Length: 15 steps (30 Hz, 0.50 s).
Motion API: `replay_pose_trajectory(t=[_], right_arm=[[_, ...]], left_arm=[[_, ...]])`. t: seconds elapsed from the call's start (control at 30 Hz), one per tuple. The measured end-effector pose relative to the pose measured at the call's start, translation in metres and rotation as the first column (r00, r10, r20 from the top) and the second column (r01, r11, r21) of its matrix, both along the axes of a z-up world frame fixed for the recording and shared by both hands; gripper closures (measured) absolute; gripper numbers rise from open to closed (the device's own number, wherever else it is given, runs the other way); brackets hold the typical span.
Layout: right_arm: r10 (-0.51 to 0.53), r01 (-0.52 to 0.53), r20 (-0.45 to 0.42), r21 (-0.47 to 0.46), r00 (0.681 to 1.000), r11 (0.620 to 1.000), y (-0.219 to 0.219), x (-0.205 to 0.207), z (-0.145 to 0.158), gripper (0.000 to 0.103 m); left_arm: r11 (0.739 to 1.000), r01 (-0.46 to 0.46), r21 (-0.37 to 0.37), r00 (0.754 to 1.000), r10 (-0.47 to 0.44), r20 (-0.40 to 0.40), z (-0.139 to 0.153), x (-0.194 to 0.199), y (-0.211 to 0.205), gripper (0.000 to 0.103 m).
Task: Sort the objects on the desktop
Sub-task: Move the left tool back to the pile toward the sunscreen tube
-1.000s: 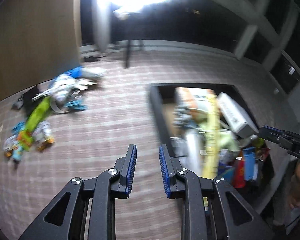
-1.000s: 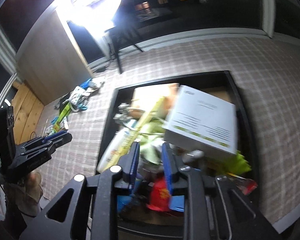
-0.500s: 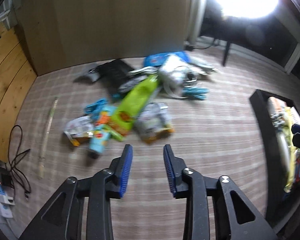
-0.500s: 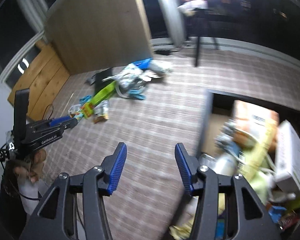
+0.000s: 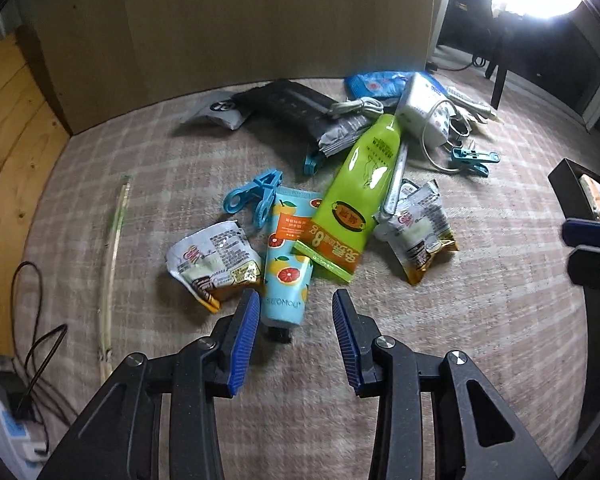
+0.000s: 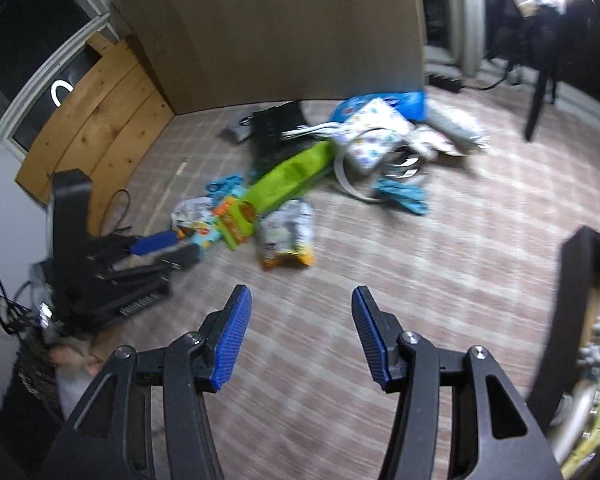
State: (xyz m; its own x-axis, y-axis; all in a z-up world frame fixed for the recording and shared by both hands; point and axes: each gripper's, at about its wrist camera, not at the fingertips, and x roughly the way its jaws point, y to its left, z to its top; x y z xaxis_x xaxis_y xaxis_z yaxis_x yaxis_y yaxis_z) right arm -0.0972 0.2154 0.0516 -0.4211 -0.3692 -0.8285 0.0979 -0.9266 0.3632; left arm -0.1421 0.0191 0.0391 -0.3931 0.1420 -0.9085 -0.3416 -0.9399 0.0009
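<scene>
I see a surface (image 5: pixel 480 320) covered in a pale checked cloth, with a loose pile lying on it. Nearest me is a light blue tube (image 5: pixel 286 264) printed with grapefruit, its end under a lime-green pouch (image 5: pixel 358 196). A crumpled snack packet (image 5: pixel 214 260) lies just left of the tube, and a second packet (image 5: pixel 418 232) just right of the pouch. Blue clips (image 5: pixel 256 198), a black packet (image 5: pixel 300 110) and a white cable (image 5: pixel 356 106) lie farther back. A thin pale stick (image 5: pixel 112 256) lies apart on the left, and a black tray (image 6: pixel 580 292) stands at the right edge.

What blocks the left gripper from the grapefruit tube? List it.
Nothing visible does. The left gripper is open and empty, with the grapefruit tube right ahead, its cap end nearest. Only the tube's far end lies under the green bottle; a snack packet lies close beside it.
</scene>
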Motion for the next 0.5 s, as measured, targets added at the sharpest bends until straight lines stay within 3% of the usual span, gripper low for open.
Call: replay_pose_trajectory(t=[0.2,0.33,0.5], right_arm=[[0.008,0.000,0.075,-0.105,0.997,0.994,-0.034,-0.031,-0.023,0.061],[-0.011,0.038,0.152,-0.171,0.988,0.985,-0.048,-0.051,-0.044,0.072],[0.007,0.031,0.200,-0.186,0.980,0.982,-0.068,-0.064,-0.063,0.078]], left_arm=[[0.996,0.082,0.023,0.996,-0.083,0.027,-0.014,-0.012,0.001,0.067],[0.992,0.107,0.062,0.992,-0.110,0.058,-0.021,-0.017,-0.001,0.068],[0.987,0.122,0.100,0.990,-0.129,0.061,-0.023,-0.010,0.000,0.070]])
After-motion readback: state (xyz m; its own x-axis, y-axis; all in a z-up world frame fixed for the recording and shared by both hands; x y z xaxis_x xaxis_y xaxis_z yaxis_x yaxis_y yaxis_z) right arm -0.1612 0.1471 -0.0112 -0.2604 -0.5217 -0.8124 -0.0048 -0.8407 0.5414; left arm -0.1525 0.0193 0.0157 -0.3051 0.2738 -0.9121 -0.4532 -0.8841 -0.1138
